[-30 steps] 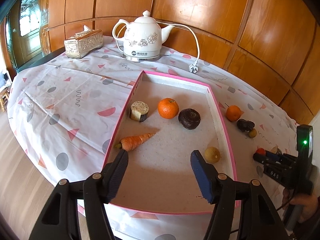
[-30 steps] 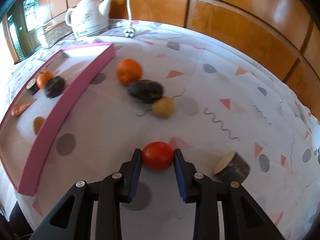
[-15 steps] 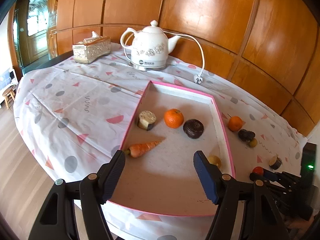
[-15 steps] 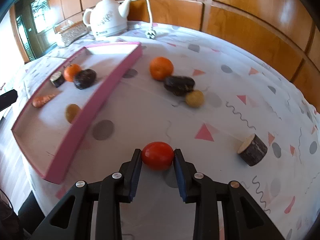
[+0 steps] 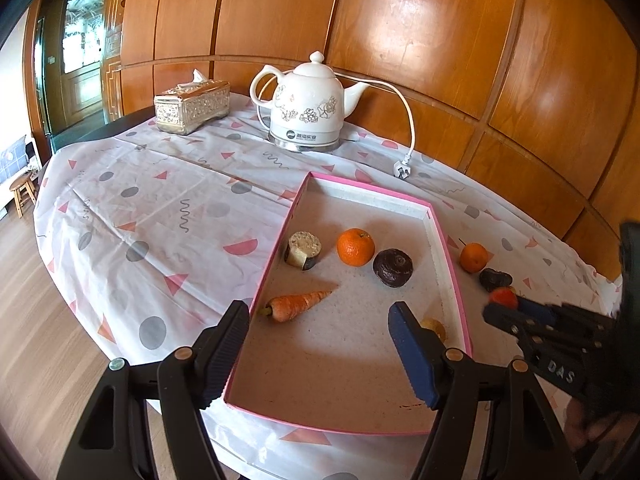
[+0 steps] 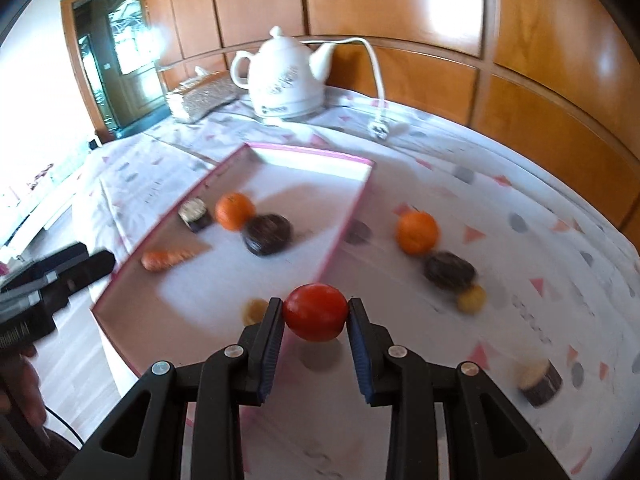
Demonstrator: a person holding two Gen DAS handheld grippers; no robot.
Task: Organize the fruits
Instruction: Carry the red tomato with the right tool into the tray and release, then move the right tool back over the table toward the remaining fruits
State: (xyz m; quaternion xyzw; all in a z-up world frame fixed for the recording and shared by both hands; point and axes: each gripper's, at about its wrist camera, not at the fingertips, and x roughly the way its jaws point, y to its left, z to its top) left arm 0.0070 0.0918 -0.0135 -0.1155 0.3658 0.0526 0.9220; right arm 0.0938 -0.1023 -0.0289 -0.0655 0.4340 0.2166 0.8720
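Observation:
My right gripper (image 6: pixel 315 312) is shut on a red tomato (image 6: pixel 315 312) and holds it in the air over the near right wall of the pink tray (image 6: pixel 340 236); it shows from the side in the left wrist view (image 5: pixel 505 297). The tray (image 5: pixel 276 248) holds a carrot (image 5: pixel 298 305), an eggplant slice (image 5: pixel 303 249), an orange (image 5: pixel 355 246), a dark round fruit (image 5: pixel 393 267) and a small yellow fruit (image 5: pixel 435 326). My left gripper (image 5: pixel 320 344) is open and empty over the tray's near end. On the cloth lie an orange (image 6: pixel 417 233), a dark fruit (image 6: pixel 449 270), a small yellow fruit (image 6: pixel 472 299) and a cut piece (image 6: pixel 538 378).
A white electric kettle (image 5: pixel 306 106) with its cord and plug (image 5: pixel 401 169) stands at the back of the table. A silver tissue box (image 5: pixel 192 107) sits to its left. Wood panelling lines the wall behind. The table edge and wooden floor lie at the left.
My right gripper has lifted the tomato off the cloth and carried it left toward the tray. My left gripper has pulled back and risen a little, still open.

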